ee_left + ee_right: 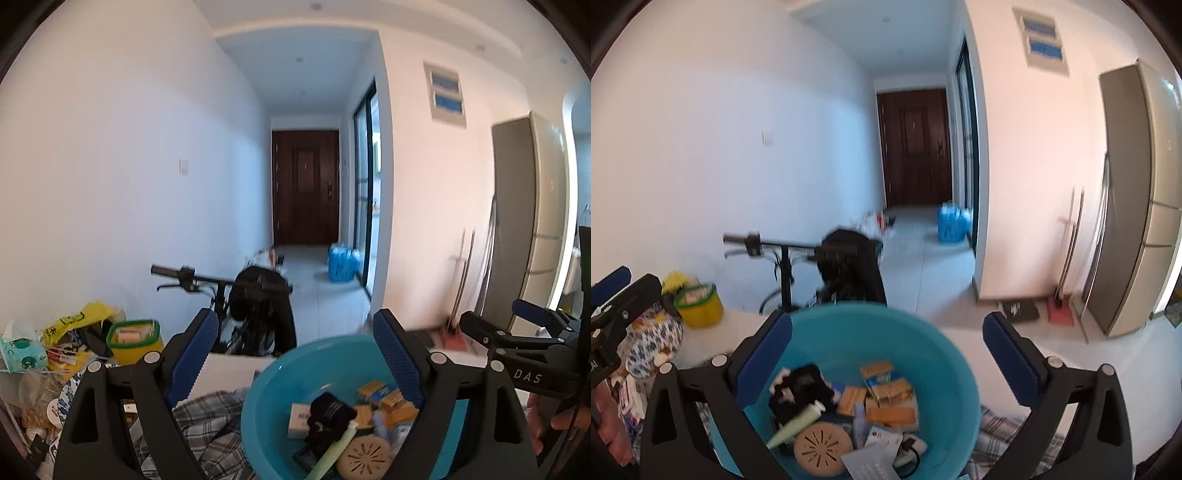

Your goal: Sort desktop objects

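A blue plastic basin (273, 384) (945, 369) stands on the table below both grippers. It holds several small items: orange boxes (892, 402), a black pouch (328, 413), a pale green tube (798, 424) and a round tan disc (822, 448). My left gripper (295, 347) is open and empty above the basin's near left side. My right gripper (886, 339) is open and empty above the basin. The right gripper also shows at the right edge of the left wrist view (532, 332).
A clutter pile sits at the left: a yellow tub with a green lid (135, 339), a yellow bag (77, 319), a tissue pack (20, 352). A plaid cloth (210, 424) lies under the basin. A bicycle (225, 291) stands behind the table. A fridge (1134, 199) is on the right.
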